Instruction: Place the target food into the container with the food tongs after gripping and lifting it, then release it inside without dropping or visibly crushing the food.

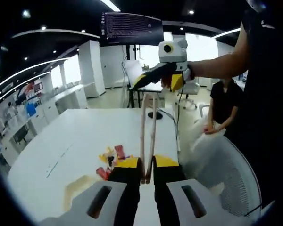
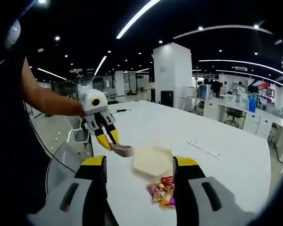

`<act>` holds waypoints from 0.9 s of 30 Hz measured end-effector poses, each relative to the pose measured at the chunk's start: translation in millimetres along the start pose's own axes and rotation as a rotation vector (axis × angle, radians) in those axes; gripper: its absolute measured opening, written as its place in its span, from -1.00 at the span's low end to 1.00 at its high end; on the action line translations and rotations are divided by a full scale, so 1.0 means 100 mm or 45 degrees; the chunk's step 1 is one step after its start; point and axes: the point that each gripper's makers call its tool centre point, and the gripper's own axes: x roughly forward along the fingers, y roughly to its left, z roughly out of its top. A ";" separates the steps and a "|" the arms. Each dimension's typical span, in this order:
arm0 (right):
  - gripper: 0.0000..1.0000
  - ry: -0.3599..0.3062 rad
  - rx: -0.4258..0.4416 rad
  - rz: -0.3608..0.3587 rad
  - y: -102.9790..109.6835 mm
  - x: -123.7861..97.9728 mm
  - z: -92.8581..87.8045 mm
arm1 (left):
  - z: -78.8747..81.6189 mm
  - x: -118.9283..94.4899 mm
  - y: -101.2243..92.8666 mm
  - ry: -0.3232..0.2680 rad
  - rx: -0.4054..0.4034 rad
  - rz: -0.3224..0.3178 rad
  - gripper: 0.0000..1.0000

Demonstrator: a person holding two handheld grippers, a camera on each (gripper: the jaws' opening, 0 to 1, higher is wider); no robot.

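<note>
Left gripper point(image 1: 149, 181): jaws clamped on the food tongs point(image 1: 148, 136), which run straight out along the jaw line, 2 slim pale arms, wood-like in tone, tips close together. In the right gripper view the same tool shows end-on below the left gripper point(image 2: 108, 141), hanging above the near edge of the worktop point(image 2: 217, 136).

Right gripper point(image 2: 139, 176): jaws wide apart, holding nothing, raised over the worktop's near edge.

Target food point(image 2: 161, 192): a small loose heap of red, yellow and purple pieces, glossy like wrappers, lying on the white worktop between the right jaws as seen. In the left gripper view the heap point(image 1: 112, 159) sits just left of the tongs' line, close ahead.

Container point(image 2: 152, 160): a flat, pale cream, angular tray, matte, just beyond the heap.

Judgement: the food is not yet gripped. The tongs are the nearer tool; their tips need to swing left and down onto the heap, then carry the short way to the tray.
</note>
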 end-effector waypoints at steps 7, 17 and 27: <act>-0.04 -0.060 -0.048 0.108 0.17 0.11 0.24 | 0.24 -0.05 0.01 -0.030 -0.010 -0.015 -0.91; -0.28 -0.134 -0.006 0.267 0.34 0.35 0.47 | 0.56 0.03 0.01 -0.129 -0.024 -0.049 -0.90; -0.45 -0.216 0.058 0.345 0.36 0.45 0.65 | 0.61 -0.09 0.04 -0.178 -0.152 -0.086 -0.92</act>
